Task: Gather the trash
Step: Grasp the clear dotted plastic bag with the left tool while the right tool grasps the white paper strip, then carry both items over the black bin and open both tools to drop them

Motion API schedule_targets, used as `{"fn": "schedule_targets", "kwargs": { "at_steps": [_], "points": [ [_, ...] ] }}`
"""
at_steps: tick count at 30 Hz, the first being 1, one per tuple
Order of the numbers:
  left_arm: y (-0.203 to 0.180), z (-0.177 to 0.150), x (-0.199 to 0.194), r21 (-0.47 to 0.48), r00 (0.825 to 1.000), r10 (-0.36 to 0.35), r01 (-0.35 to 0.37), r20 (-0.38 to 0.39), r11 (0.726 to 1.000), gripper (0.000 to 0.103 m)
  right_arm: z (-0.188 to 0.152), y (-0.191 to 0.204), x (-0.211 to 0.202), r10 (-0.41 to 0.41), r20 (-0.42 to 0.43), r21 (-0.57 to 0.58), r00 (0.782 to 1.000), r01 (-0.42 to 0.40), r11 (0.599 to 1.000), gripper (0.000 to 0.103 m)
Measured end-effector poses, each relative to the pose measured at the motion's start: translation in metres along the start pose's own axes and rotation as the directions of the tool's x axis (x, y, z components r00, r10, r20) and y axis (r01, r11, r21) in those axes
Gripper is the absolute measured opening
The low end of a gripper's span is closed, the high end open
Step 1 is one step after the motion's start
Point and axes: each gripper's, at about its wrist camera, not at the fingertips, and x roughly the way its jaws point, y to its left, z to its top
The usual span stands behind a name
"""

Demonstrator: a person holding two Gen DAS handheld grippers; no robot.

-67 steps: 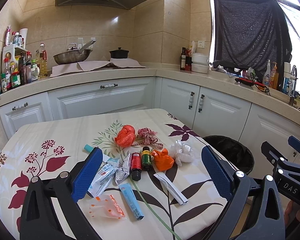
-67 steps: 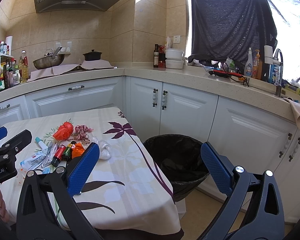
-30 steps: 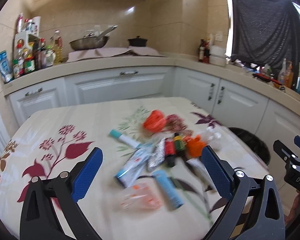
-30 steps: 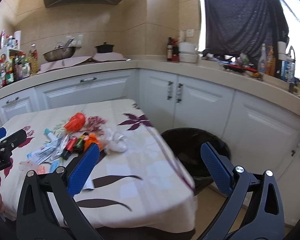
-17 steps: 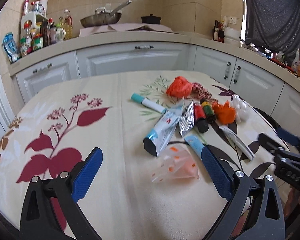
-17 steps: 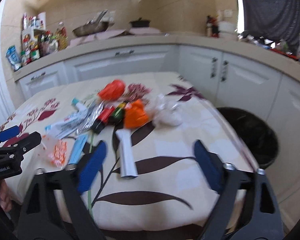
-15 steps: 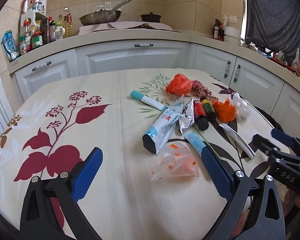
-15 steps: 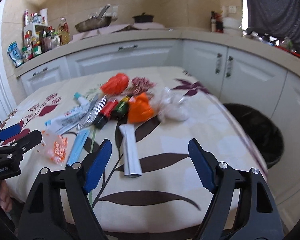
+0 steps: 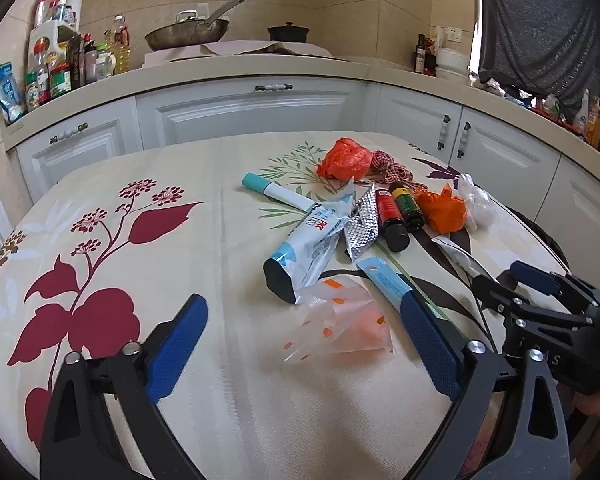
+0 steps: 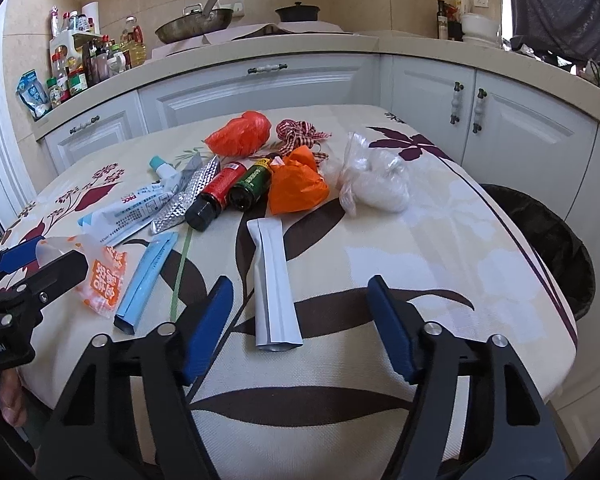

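Near table's front edge (image 10: 500, 340), white pouch (image 10: 274, 280) between right gripper (image 10: 300, 320) closing jaws, untouched, left gripper (image 9: 304, 344) jaws wide

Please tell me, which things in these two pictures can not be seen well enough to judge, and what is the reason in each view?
- Trash bin: right wrist view, the table edge hides its near side; contents too dark.
- Clear orange-printed bag: right wrist view, the left gripper covers part.
- White sachet: left wrist view, the right gripper covers its near end.
- Bottles on the counter: labels too small.
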Motion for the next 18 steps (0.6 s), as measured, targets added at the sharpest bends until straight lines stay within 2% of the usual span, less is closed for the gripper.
{"fn": "schedule_targets", "kwargs": {
  "at_steps": [1, 4, 7, 10, 14, 18],
  "points": [
    [-0.0013, -0.0007, 0.0000, 0.011, 1.000, -0.006, 0.006, 0.000, 1.000, 0.061, -0.0002, 0.0000, 0.0000, 0.002, 0.001, -0.001, 1.000, -0.002, 1.000, 0.064],
    [-0.0037, -0.0018, 0.0029, 0.024, 1.000, -0.018, 0.019, -0.015, 1.000, 0.056, -0.0003, 0.0004, 0.0007, 0.003, 0.004, -0.008, 1.000, -0.003, 1.000, 0.060],
    [-0.0041, -0.0036, 0.0022, 0.022, 0.999, -0.034, 0.035, -0.019, 0.999, 0.049, -0.0003, 0.0010, 0.0001, 0.010, 0.006, -0.011, 1.000, -0.010, 1.000, 0.052],
    [-0.0056, -0.0045, 0.0010, 0.028, 0.999, -0.051, 0.052, -0.019, 0.998, 0.039, -0.0001, 0.0011, -0.0001, 0.015, 0.008, -0.014, 1.000, -0.014, 1.000, 0.042],
    [-0.0059, -0.0056, -0.0012, 0.031, 0.998, -0.060, 0.061, -0.018, 0.998, 0.035, -0.0005, 0.0021, -0.0009, 0.029, 0.004, -0.017, 1.000, -0.029, 0.999, 0.021],
    [-0.0060, -0.0056, -0.0067, 0.038, 0.998, -0.061, 0.061, -0.005, 0.997, 0.032, -0.0021, 0.0031, -0.0035, 0.027, 0.008, -0.021, 1.000, -0.027, 0.999, 0.018]
  ]
}}
